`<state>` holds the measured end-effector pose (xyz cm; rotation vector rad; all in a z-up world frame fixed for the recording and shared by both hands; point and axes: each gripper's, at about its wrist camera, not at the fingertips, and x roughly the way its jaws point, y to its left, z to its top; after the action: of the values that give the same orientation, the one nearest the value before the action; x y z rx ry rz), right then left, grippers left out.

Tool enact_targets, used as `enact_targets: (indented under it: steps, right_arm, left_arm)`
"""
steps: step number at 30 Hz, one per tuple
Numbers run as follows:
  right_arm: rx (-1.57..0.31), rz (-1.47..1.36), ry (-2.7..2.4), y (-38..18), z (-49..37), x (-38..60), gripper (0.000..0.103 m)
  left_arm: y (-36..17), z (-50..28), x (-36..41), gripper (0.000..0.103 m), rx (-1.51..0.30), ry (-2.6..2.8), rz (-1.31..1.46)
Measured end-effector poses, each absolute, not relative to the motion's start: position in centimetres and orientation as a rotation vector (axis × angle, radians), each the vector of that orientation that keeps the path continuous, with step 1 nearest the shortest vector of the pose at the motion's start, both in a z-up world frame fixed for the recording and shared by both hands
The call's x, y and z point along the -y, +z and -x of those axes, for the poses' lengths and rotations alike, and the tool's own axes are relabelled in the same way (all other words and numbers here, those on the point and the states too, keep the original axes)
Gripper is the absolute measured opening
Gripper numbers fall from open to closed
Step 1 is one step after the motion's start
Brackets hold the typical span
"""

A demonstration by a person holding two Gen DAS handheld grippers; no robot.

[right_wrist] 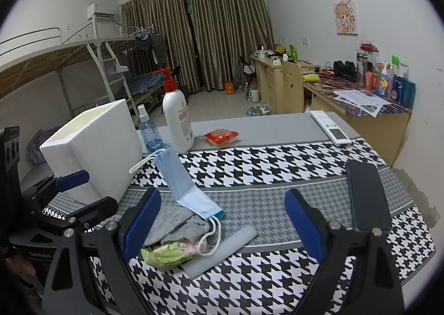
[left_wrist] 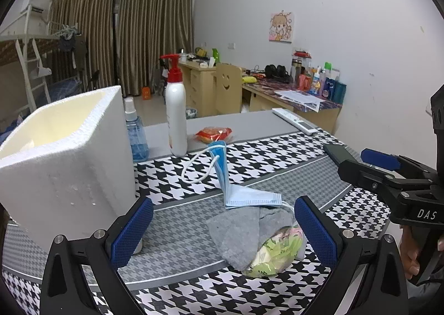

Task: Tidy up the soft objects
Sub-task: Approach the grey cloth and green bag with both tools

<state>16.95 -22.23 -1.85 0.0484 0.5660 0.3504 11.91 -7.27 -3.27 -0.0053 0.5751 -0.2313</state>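
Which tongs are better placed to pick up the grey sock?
Probably the left tongs: open, with the grey sock between their fingers. The right tongs frame mostly bare cloth beside it.

My left gripper (left_wrist: 223, 227) is made of black plastic, with two wide arms and round silver screws (left_wrist: 99, 233) on the joints. Each finger carries a blue pad (left_wrist: 132, 234) with a fine ribbed texture. My right gripper (right_wrist: 223, 223) has the same black frame, silver screws and blue pads (right_wrist: 304, 225). From the left camera, its side shows white letters "DAS" (left_wrist: 426, 214). My hand (left_wrist: 413, 255) is around its black handle.
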Motion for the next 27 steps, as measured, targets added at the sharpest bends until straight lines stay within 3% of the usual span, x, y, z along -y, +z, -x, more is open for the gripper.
enact_targets:
  steps: [27]
  right_arm:
    - [-0.687, -0.052, 0.333, -5.4, -18.4, 23.0, 0.093]
  left_arm:
    - [-6.8, -14.4, 8.3, 0.102, -0.705, -0.274, 0.003]
